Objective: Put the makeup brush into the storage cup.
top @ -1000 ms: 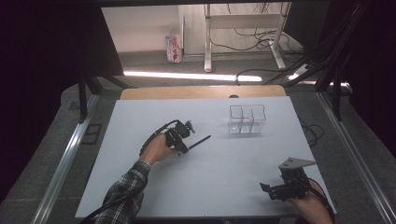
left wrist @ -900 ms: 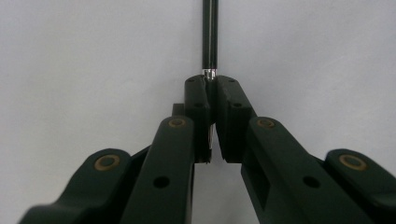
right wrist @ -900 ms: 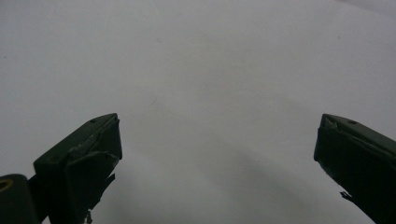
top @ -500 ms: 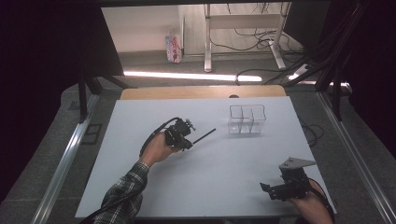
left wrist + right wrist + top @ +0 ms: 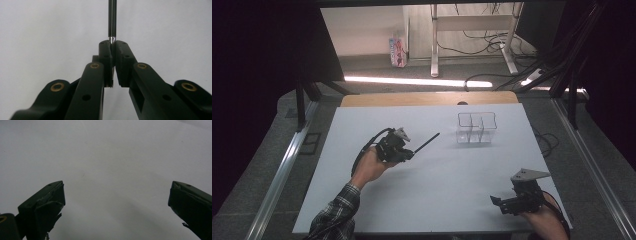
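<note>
My left gripper (image 5: 409, 151) is held over the middle of the white table (image 5: 437, 190), shut on a thin black pen (image 5: 427, 142) that sticks out toward the clear organiser (image 5: 476, 128). In the left gripper view the jaws are pressed together on the pen (image 5: 112, 20), whose silver ring sits right at the tips of my left gripper (image 5: 113, 46). The organiser is a clear plastic box with open-topped compartments, standing at the back right. My right gripper (image 5: 499, 204) rests near the front right corner. Seen in its own view, the right gripper (image 5: 116, 195) is open with bare table between the jaws.
A wooden strip (image 5: 427, 99) runs along the table's far edge. Metal rails (image 5: 282, 170) flank both sides. Beyond the table lie cables (image 5: 492, 40) and desk legs on the floor. A cable loop trails from the left gripper.
My left gripper has moved right and slightly forward with the pen, whose tip is closer to the organiser. The right gripper has stayed put.
</note>
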{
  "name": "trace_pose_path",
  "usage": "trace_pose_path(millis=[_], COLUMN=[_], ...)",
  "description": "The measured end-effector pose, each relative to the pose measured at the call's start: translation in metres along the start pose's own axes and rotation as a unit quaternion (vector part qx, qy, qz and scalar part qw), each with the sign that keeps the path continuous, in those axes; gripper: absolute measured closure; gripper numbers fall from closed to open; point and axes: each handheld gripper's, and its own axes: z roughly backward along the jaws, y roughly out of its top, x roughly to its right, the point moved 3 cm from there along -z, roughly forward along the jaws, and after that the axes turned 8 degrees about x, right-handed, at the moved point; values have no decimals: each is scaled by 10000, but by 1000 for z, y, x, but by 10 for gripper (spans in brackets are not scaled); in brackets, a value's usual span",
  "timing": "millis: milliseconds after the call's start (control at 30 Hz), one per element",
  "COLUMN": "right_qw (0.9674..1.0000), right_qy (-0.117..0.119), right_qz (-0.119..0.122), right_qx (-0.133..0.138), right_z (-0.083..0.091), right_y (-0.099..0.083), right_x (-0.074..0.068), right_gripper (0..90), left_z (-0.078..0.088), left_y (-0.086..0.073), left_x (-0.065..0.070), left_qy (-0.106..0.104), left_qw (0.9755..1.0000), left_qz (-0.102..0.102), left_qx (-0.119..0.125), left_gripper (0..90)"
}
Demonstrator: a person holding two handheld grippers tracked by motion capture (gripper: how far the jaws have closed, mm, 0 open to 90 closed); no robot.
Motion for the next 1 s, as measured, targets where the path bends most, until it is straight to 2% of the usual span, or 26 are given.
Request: trace_pose_path(millis=[67, 233, 367, 533, 667, 867, 1000], right_qw=[10000, 10000, 10000, 9998, 9998, 9995, 9994], right_qy=[1, -8, -5, 4, 13, 32, 51], right_qz=[10, 24, 88, 147, 158, 211, 231], right_qx=[11, 23, 41, 91, 119, 230, 238], right_z=[0, 0, 0, 2, 2, 4, 4], right_y=[0, 0, 0, 1, 2, 4, 4], right_x=[0, 0, 0, -1, -1, -2, -3], right_gripper=[8, 7, 6, 5, 4, 3, 2], left_z=[5, 14, 18, 25, 27, 35, 41], left_y=[-2, -10, -17, -25, -32, -41, -49], left_x=[3, 11, 15, 22, 29, 42, 49], left_qy=[11, 35, 39, -71, -176, -127, -191], left_qw=[9999, 9986, 9974, 9953, 9939, 9924, 9931], left_qz=[-23, 63, 55, 84, 88, 44, 54], left_qx=[125, 525, 715, 967, 1081, 1223, 1152], left_gripper=[844, 844, 844, 844, 844, 844, 844])
